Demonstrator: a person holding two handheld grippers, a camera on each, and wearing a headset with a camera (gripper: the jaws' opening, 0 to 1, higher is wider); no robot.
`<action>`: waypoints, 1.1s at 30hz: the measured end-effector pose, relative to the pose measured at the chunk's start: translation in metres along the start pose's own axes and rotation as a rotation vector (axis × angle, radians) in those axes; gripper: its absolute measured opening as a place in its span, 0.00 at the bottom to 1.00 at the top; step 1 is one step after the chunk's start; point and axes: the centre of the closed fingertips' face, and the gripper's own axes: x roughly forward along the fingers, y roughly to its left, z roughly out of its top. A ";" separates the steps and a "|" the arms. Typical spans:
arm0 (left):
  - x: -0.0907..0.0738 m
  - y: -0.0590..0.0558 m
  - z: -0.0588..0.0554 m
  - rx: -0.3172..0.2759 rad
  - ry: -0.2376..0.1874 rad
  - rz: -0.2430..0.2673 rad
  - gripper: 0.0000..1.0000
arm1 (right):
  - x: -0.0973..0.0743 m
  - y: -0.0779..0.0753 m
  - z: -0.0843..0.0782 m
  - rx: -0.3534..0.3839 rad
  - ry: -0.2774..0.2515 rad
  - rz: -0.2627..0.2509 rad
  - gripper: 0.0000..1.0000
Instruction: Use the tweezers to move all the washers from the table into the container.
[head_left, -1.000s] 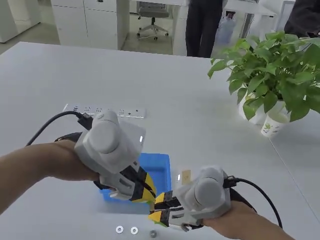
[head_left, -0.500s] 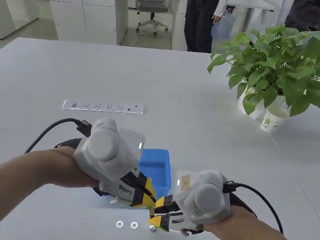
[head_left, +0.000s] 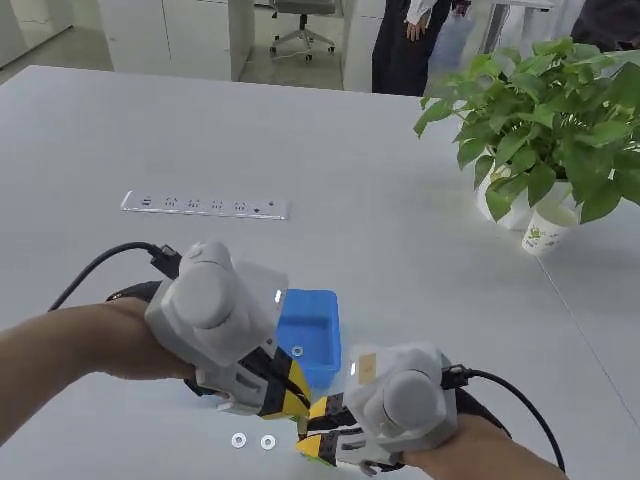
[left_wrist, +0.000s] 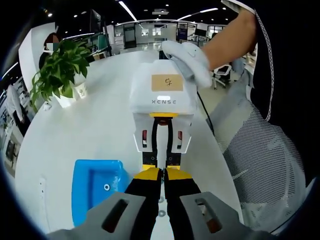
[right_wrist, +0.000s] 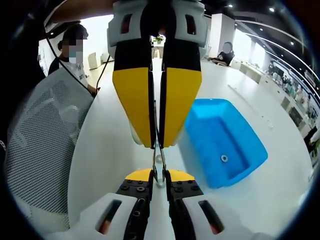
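Steel tweezers (right_wrist: 156, 157), long axis L tool (right_wrist: 158, 142) to R tool (right_wrist: 159, 176)

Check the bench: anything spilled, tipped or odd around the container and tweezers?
Nothing spilled or damaged. The blue container sits upright with one washer inside; two loose washers lie flat on the table. Only oddity: left claw and right claw pinch the same tweezers, tip to tip.

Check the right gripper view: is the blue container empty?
No, one washer lies on the floor of the blue container.
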 end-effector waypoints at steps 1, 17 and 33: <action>0.001 0.000 0.000 0.000 0.000 -0.001 0.06 | 0.000 0.000 0.000 0.001 0.000 0.001 0.13; 0.007 -0.001 -0.004 0.005 0.008 -0.009 0.06 | 0.005 0.002 -0.006 0.006 0.008 0.009 0.13; 0.009 0.000 -0.004 0.003 0.001 -0.014 0.06 | 0.006 0.003 -0.008 0.030 0.006 0.013 0.12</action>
